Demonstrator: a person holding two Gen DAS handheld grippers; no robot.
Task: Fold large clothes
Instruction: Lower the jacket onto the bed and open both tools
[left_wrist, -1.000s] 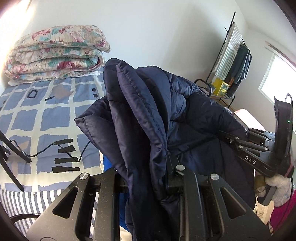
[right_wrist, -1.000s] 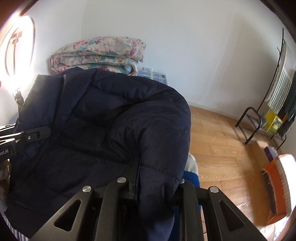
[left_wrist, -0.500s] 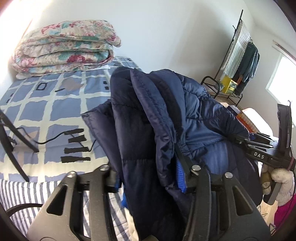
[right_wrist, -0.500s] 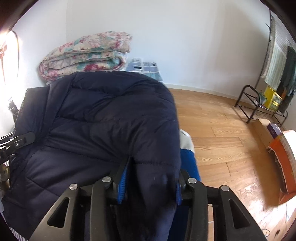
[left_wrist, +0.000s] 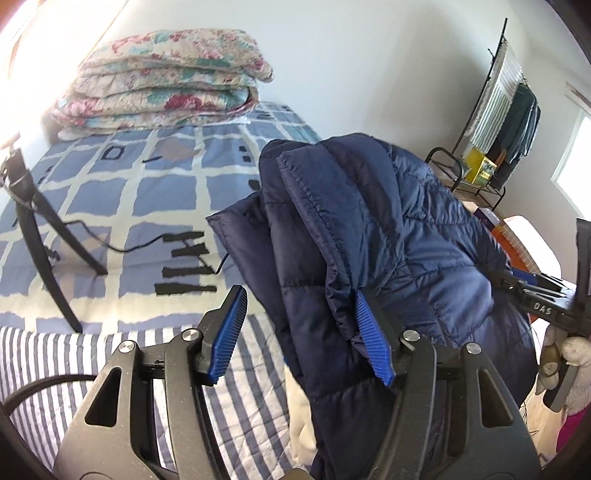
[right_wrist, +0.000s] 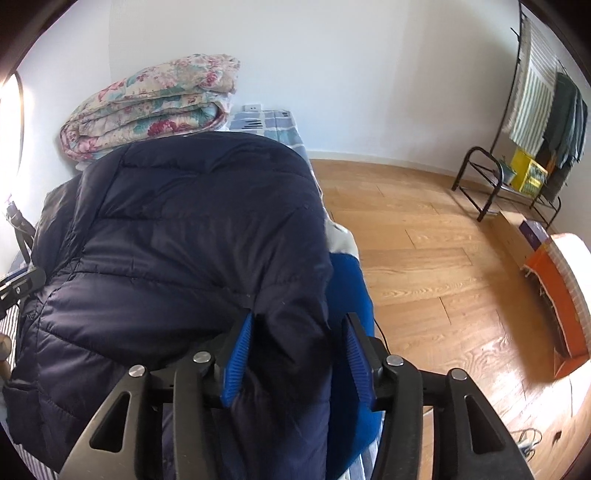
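Meanwhile, the left gripper is opening its jaws around a bunched edge of the navy jacket; the cloth is resting against the right pad while the left pad is standing clear. The right gripper is also spreading its jaws, with a fold of the same jacket lying loosely between the blue pads, no longer pinched. Both seem to be letting the doubled-over jacket settle, probably to finish a fold. It is sitting at the near right edge of the bed, partly over a blue cloth. Farther off, a folded floral quilt is lying by the wall, a black tripod is standing at left, and a clothes rack is waiting at far right.
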